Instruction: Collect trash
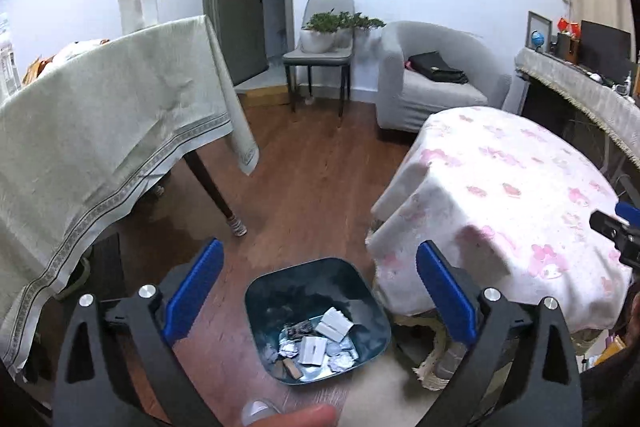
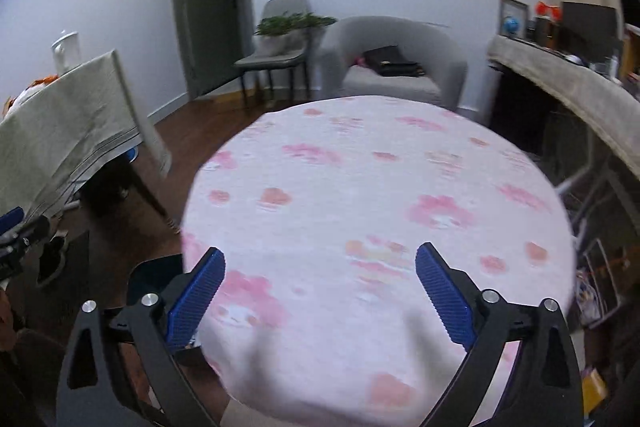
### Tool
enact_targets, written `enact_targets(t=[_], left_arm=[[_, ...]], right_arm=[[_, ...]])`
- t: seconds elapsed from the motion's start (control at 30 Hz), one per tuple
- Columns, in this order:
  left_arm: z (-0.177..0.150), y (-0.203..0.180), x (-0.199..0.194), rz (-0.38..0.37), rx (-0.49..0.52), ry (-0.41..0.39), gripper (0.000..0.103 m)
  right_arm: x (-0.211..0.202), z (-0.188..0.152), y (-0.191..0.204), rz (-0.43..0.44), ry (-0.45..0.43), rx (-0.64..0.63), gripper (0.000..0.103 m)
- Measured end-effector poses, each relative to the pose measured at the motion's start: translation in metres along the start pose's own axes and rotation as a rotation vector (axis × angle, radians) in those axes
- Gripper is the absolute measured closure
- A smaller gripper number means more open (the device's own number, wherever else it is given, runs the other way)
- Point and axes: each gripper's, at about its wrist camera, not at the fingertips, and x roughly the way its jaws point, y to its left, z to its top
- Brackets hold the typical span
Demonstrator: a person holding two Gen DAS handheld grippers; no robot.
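A dark teal trash bin stands on the wooden floor beside the round table, holding crumpled foil wrappers, white cartons and other scraps. My left gripper hangs above the bin, open, with nothing between its blue pads. In the right wrist view my right gripper is open and empty over the round table's pink-flowered cloth, which looks bare. Part of the bin's rim shows at that table's left edge. The right gripper's tip peeks in at the left wrist view's right edge.
A table with a grey-green cloth stands at left, its dark leg close to the bin. A grey armchair and a chair with potted plants stand at the back wall. A cluttered shelf runs along the right. A shoe tip shows below.
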Motion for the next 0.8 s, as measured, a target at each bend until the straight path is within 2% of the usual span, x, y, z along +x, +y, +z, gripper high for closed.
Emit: enact_targets(t=[0.1,0.17,0.3,0.43,0.6,0.8], left_arm=[[-0.004,-0.005,-0.006,0.008,0.027,-0.013,0.004],[-0.010,-0.007,-0.005,0.012,0.035,-0.004,0.004],[-0.017,-0.006,-0.008,0.013,0.019,-0.002,0.004],[-0.020,-0.006,-0.011,0.018,0.022,-0.007,0.004],[-0.029,-0.009,-0.007,0.021,0.026,0.020,0.004],[-0.032,-0.016,-0.010,0.014,0.049,0.015,0.004]], right_arm=[[-0.008,-0.010,-0.014,-0.020,0.002,0.024,0.004],[-0.016,-0.010,-0.021,0.005,-0.010,0.068,0.004],[-0.032,-0.014,-0.019,-0.025,-0.019,0.017,0.004],[-0.038,-0.021,-0.025,-0.041,-0.017,0.041,0.003],[-0.038,-0.024,-0.027,-0.012,-0.017,0.050,0.003],[-0.037,-0.026,0.000,0.083,-0.008,-0.071,0.003]])
